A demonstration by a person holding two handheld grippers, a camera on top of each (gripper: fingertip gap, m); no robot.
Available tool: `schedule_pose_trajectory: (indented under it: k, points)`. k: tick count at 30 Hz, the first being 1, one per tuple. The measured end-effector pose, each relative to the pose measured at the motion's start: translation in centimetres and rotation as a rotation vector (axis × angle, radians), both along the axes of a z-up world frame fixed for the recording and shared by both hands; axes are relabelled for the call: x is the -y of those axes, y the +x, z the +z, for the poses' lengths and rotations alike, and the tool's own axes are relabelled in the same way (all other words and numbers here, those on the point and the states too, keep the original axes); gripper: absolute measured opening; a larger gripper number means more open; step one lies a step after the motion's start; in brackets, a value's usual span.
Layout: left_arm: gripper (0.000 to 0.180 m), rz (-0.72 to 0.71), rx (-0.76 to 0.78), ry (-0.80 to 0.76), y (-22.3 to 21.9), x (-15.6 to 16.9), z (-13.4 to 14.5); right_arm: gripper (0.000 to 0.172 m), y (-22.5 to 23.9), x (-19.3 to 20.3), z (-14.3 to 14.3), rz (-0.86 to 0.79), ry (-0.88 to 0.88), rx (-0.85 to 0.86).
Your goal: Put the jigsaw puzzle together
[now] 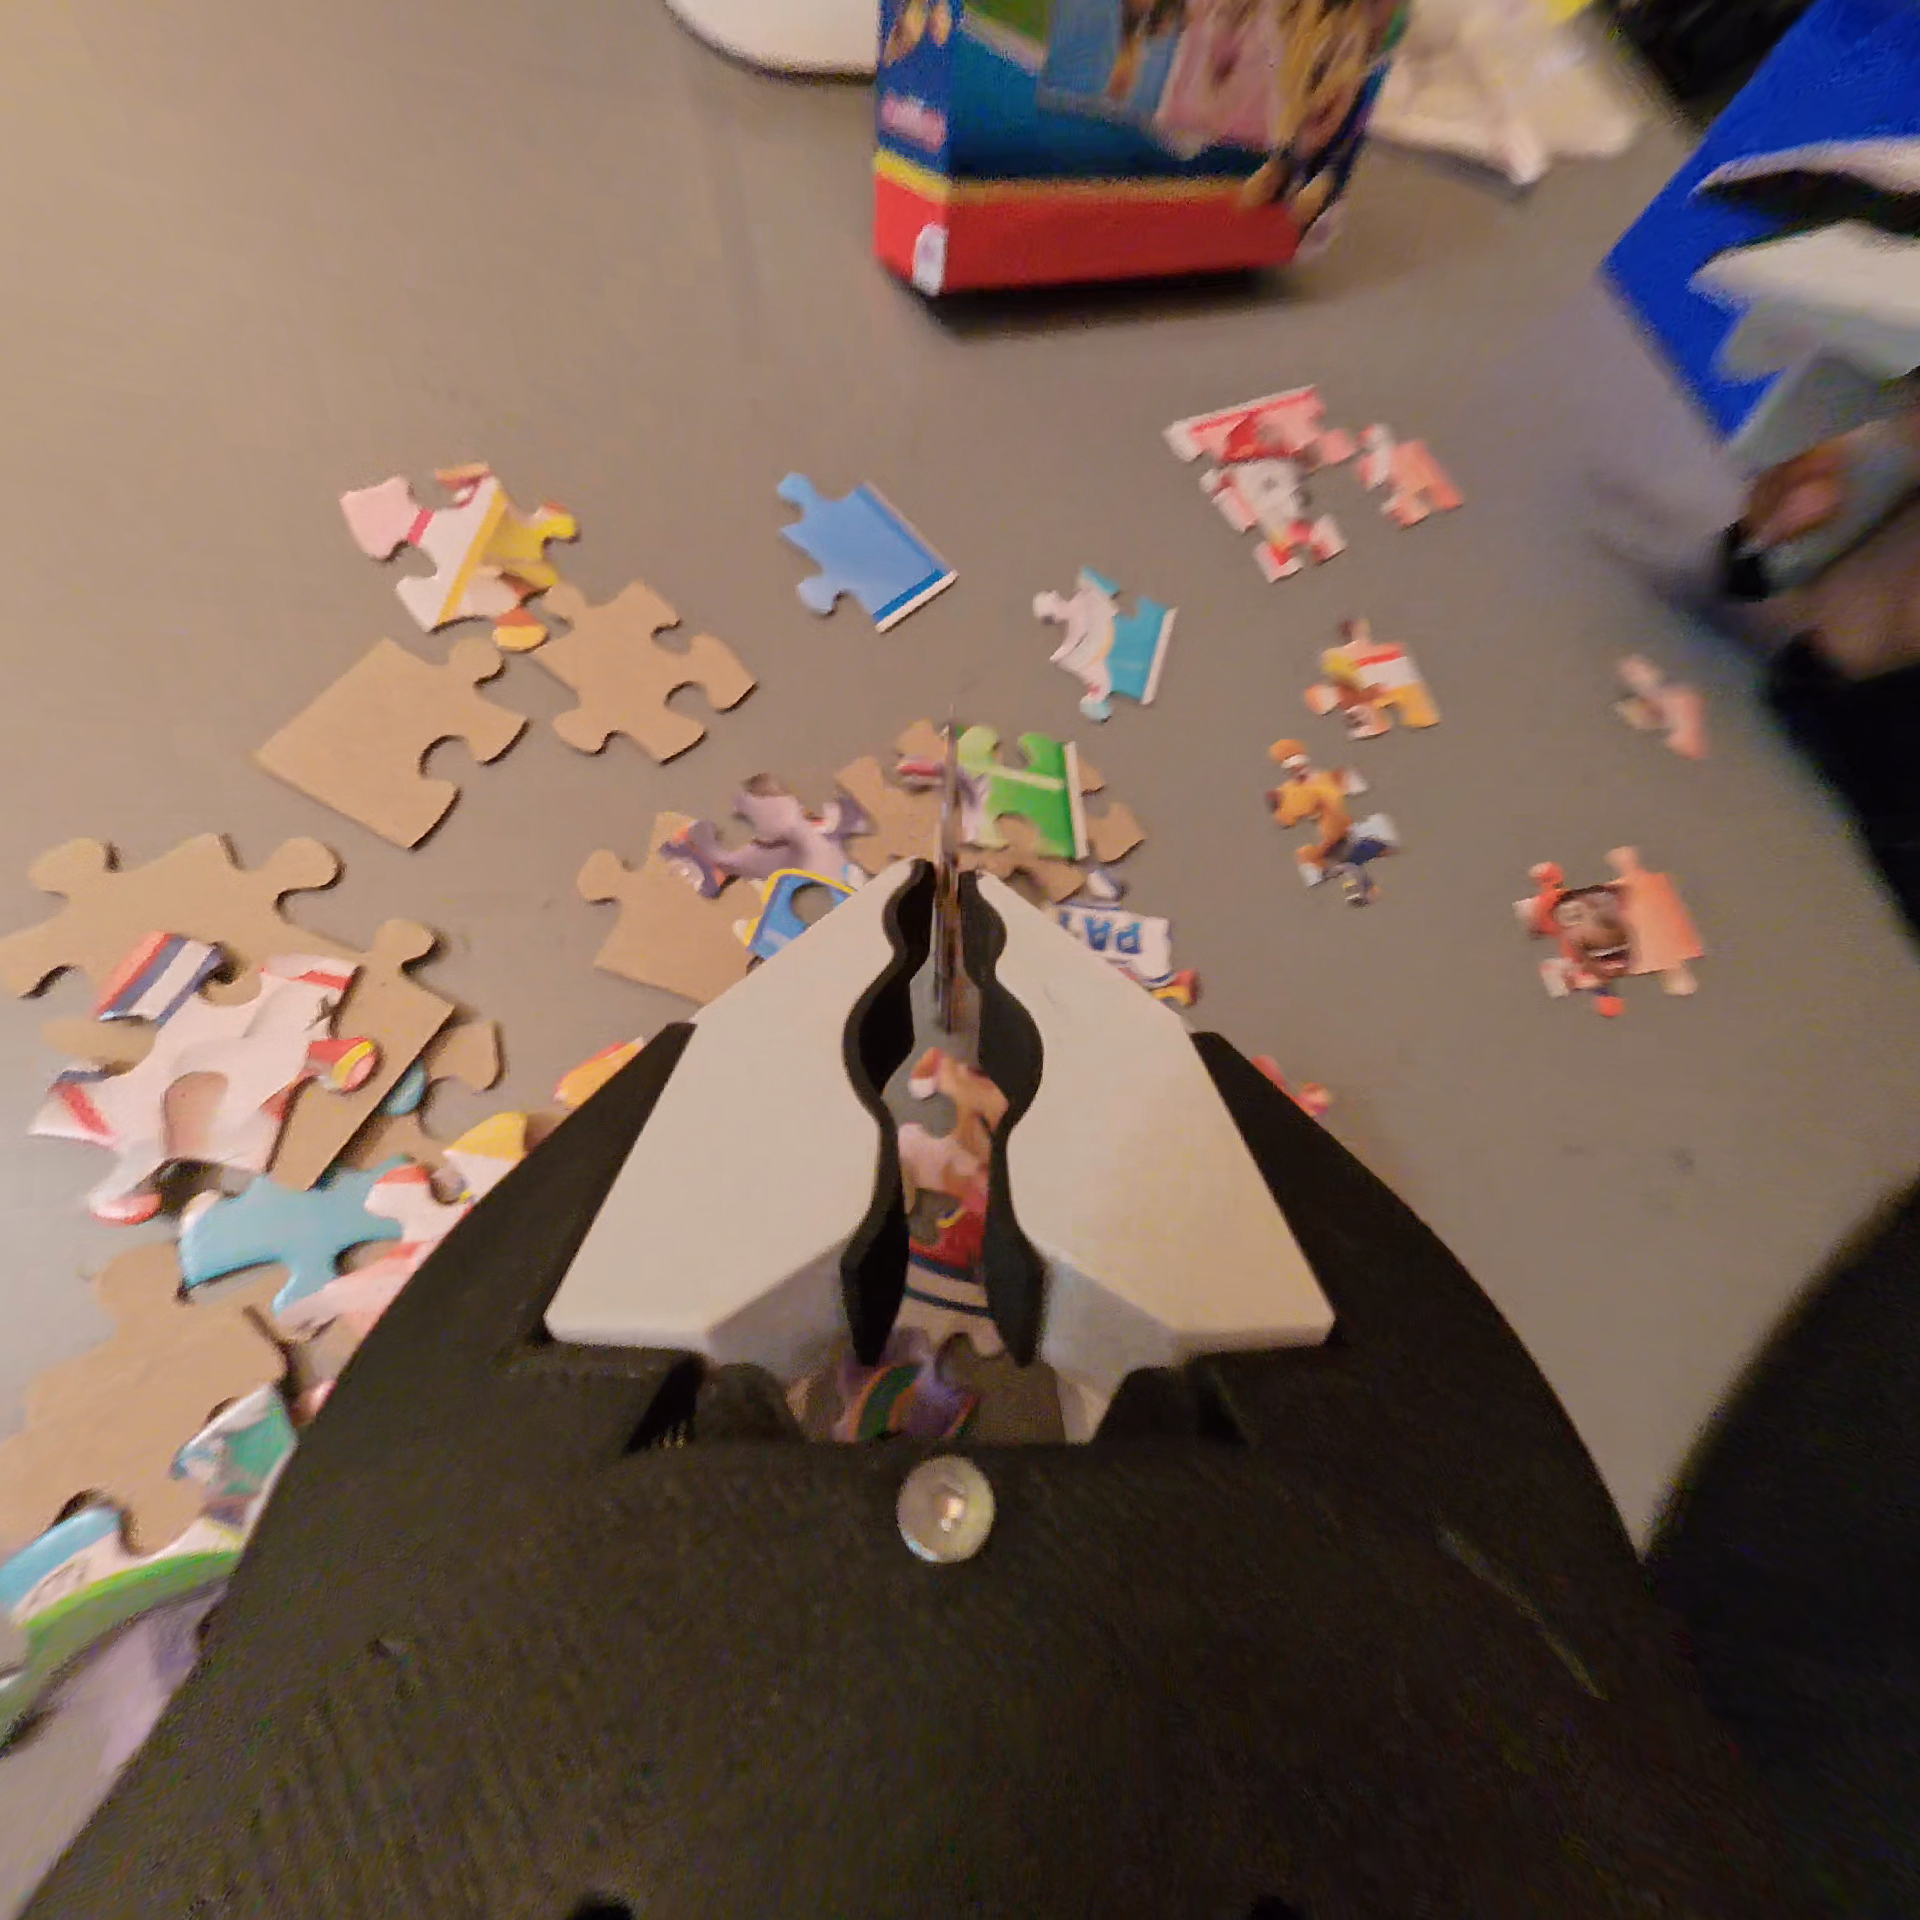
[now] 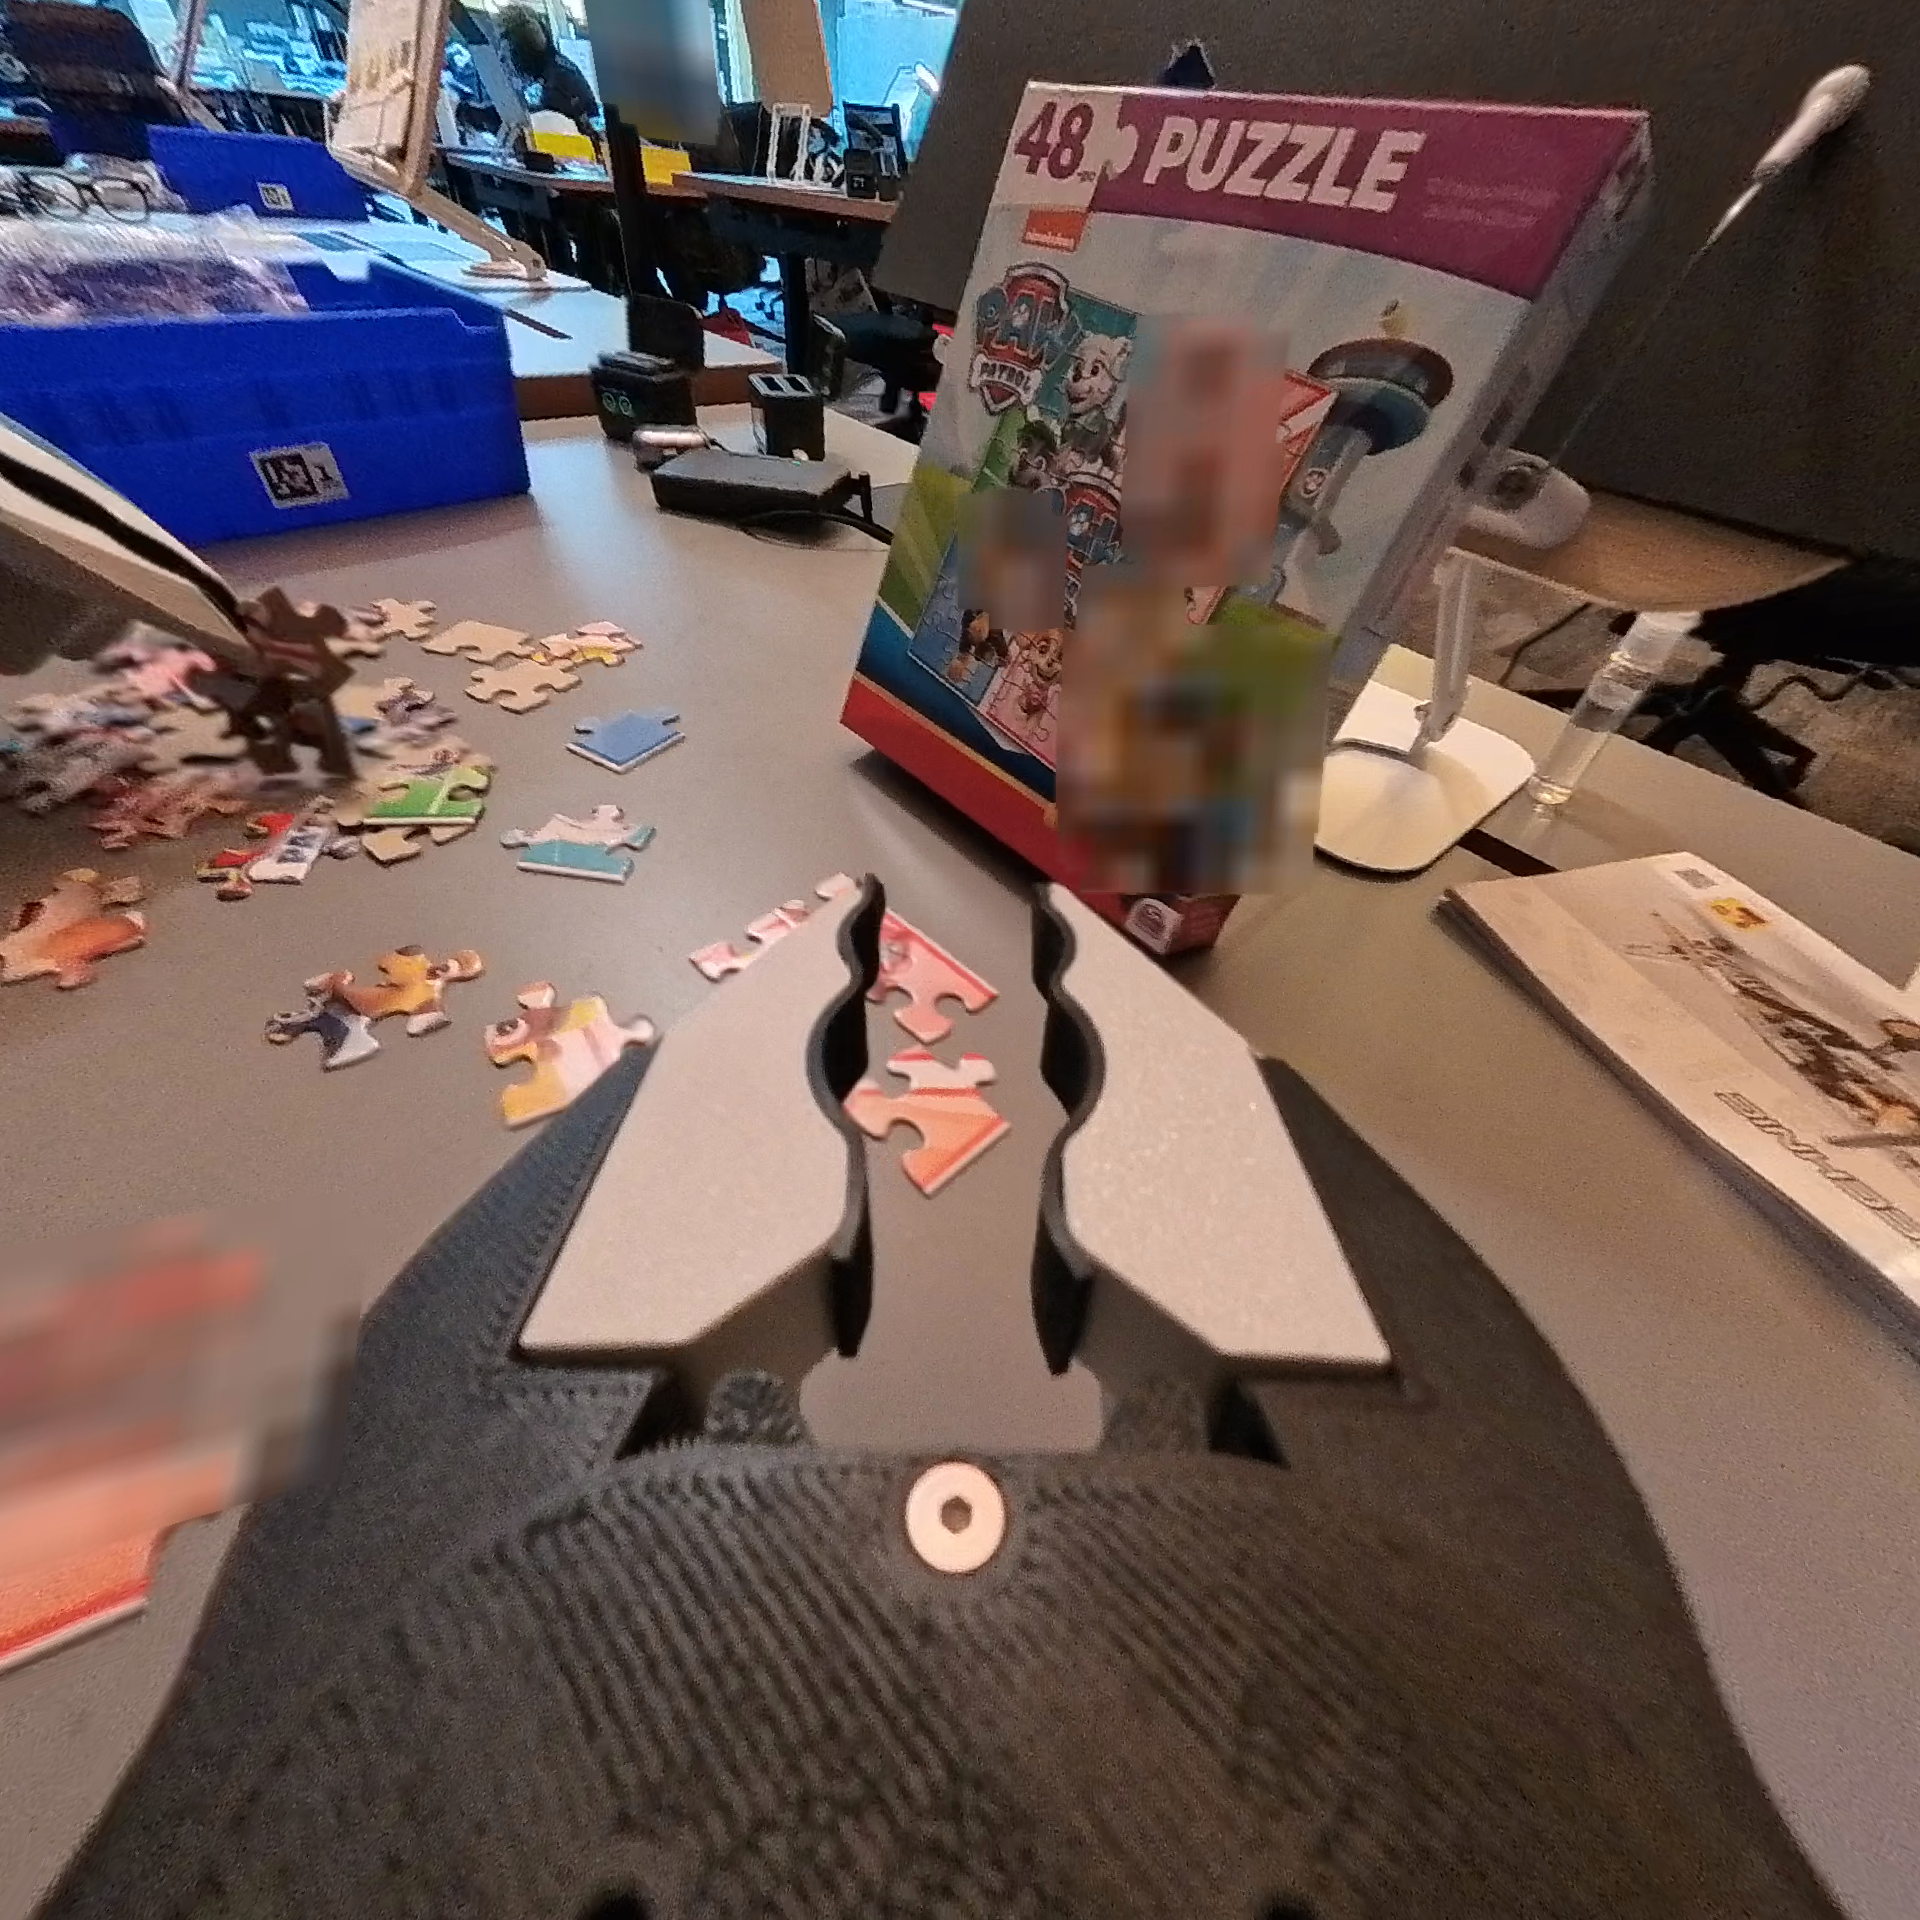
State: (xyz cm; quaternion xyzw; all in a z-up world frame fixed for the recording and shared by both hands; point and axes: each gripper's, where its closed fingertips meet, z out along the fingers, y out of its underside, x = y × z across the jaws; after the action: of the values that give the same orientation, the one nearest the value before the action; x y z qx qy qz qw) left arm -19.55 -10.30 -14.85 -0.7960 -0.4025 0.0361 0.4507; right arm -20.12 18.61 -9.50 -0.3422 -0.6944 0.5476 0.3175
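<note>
My left gripper (image 1: 943, 883) is shut on a puzzle piece (image 1: 948, 800) that stands edge-on between the pads, lifted over a heap of loose pieces (image 1: 966, 821) on the grey table (image 1: 520, 260). The right wrist view shows that gripper at the far left, with the piece (image 2: 286, 686) hanging from its tips. My right gripper (image 2: 956, 914) is open and holds nothing. It hovers over two pink pieces (image 2: 930, 987) that lie flat on the table, clear of the pads.
A puzzle box (image 2: 1226, 499) stands upright behind the pieces and also shows in the left wrist view (image 1: 1122, 145). A blue bin (image 2: 260, 395) is at the far left. A white lamp base (image 2: 1423, 769) and a booklet (image 2: 1714, 1060) are to the right. About 30 centimetres separates my left fingertips from my right.
</note>
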Motion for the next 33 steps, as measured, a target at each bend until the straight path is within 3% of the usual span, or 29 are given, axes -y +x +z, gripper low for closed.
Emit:
schedule_pose_trajectory:
  k: [6,11,14,16,20,23,33]
  points:
    - [0.002,-0.133,-0.073,0.204,1.6,-1.9,4.1,0.031,1.7,7.9,2.3,0.230,-0.098,0.070]
    - [0.002,-0.386,-0.290,0.112,5.4,-5.0,5.7,0.042,6.2,17.2,2.8,0.599,0.005,0.112]
    - [0.002,-0.486,-0.302,0.121,7.2,-6.4,5.9,0.044,7.9,20.1,1.4,0.723,0.090,0.170]
    - [0.002,-0.522,-0.282,0.127,7.8,-6.8,5.5,0.039,8.0,20.8,0.8,0.738,0.114,0.180]
    - [0.002,-0.581,-0.251,0.108,9.0,-7.2,4.4,0.010,8.4,21.0,0.2,0.779,0.134,0.199]
    - [0.002,-0.595,-0.248,0.120,9.3,-7.2,4.2,0.002,9.1,21.2,-0.3,0.822,0.150,0.233]
    - [0.002,-0.584,-0.197,0.173,8.9,-6.4,3.8,0.000,8.8,20.5,0.7,0.851,-0.027,0.317]
